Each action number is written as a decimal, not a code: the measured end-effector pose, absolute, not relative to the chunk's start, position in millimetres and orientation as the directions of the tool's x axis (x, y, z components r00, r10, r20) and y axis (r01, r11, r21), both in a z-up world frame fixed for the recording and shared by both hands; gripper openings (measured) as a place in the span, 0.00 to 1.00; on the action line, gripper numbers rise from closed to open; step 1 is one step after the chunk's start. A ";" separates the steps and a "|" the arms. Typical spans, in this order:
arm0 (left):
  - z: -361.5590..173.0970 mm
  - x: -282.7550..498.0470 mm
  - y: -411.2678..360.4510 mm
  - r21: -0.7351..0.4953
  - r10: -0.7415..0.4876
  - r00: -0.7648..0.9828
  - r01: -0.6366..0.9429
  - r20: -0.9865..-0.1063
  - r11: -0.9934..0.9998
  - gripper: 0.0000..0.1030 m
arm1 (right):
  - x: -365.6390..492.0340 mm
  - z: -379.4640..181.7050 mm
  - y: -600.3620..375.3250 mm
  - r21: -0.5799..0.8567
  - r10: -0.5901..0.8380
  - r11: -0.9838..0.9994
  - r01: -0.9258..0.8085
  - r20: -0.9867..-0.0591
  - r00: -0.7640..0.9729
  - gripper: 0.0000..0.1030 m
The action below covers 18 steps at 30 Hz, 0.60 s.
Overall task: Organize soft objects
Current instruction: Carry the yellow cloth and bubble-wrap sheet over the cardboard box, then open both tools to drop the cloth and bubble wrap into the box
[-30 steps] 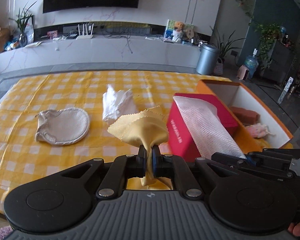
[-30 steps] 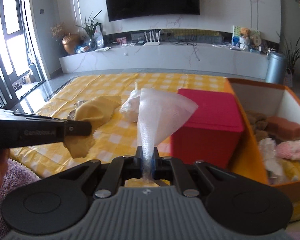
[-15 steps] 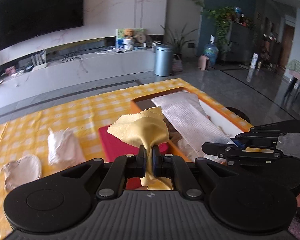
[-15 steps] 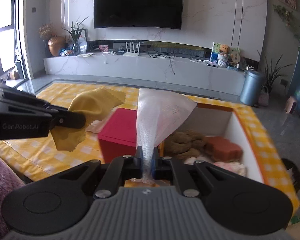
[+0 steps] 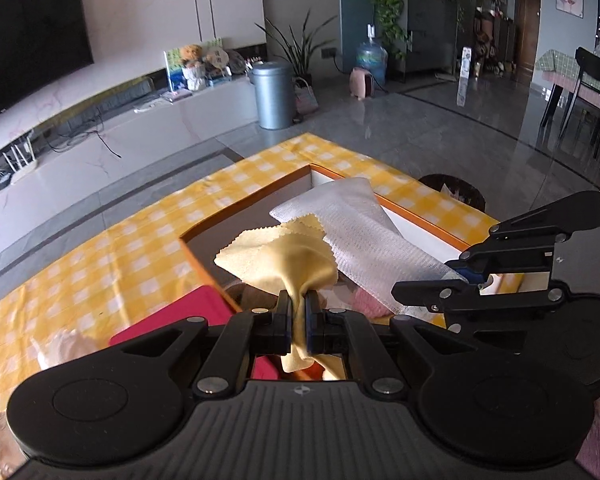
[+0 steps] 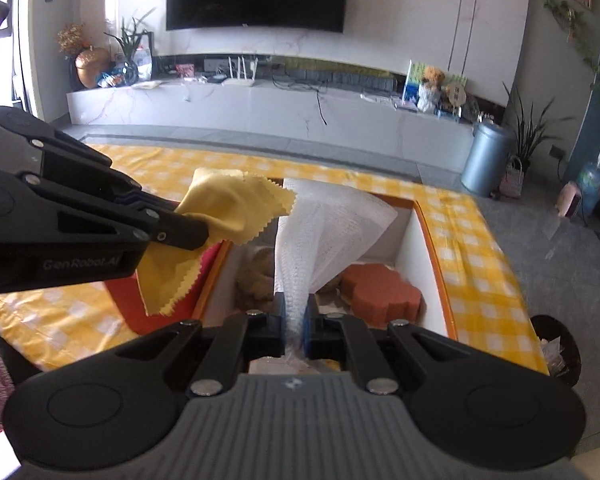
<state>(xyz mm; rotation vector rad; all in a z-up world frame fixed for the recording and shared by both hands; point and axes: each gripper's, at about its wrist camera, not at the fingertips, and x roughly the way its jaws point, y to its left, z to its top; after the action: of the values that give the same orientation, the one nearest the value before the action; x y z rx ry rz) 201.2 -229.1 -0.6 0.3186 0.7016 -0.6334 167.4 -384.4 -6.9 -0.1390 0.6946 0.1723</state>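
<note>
Carry step: my left gripper pinched the yellow cloth, my right gripper the white mesh sheet, both above the orange box. Next, I judged: lower, release inside.

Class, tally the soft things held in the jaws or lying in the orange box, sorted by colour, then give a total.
Yellow cloth: 1
White mesh cloth: 1
Brown sponge: 1
Tan plush: 1
Pink item: 1
Total: 5

Yellow cloth, white mesh above box
</note>
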 end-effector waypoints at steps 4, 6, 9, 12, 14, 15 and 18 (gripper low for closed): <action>-15.9 218.4 -251.4 0.082 -0.412 0.556 0.660 -0.722 0.747 0.06 | 192.7 -18.8 -396.4 -0.072 0.089 0.979 -0.189 -0.685 0.723 0.05; -27.2 223.4 -261.0 0.097 -0.396 0.537 0.675 -0.745 0.731 0.06 | 204.1 -25.9 -400.1 -0.070 0.083 0.980 -0.187 -0.710 0.700 0.05; -45.7 228.9 -269.4 0.124 -0.358 0.515 0.685 -0.779 0.718 0.06 | 214.7 -38.1 -403.5 -0.060 0.097 0.976 -0.209 -0.739 0.666 0.05; -59.4 234.7 -271.9 0.122 -0.335 0.487 0.692 -0.807 0.712 0.07 | 219.9 -52.4 -401.3 -0.066 0.102 0.970 -0.234 -0.762 0.640 0.05; -63.7 236.5 -272.4 0.125 -0.325 0.476 0.697 -0.817 0.707 0.07 | 224.0 -59.0 -398.0 -0.066 0.104 0.968 -0.244 -0.775 0.623 0.05; -65.2 237.6 -273.2 0.127 -0.320 0.472 0.699 -0.821 0.704 0.08 | 225.4 -62.9 -397.6 -0.062 0.107 0.967 -0.248 -0.781 0.615 0.05; -69.1 238.0 -273.1 0.124 -0.311 0.458 0.702 -0.833 0.702 0.11 | 227.9 -72.1 -396.4 -0.068 0.096 0.967 -0.246 -0.795 0.599 0.07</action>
<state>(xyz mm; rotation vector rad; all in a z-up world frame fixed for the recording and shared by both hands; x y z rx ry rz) 238.0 -273.1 -69.1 0.4953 0.8925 -0.6558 227.9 -396.4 -72.1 -0.1775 0.9082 0.1997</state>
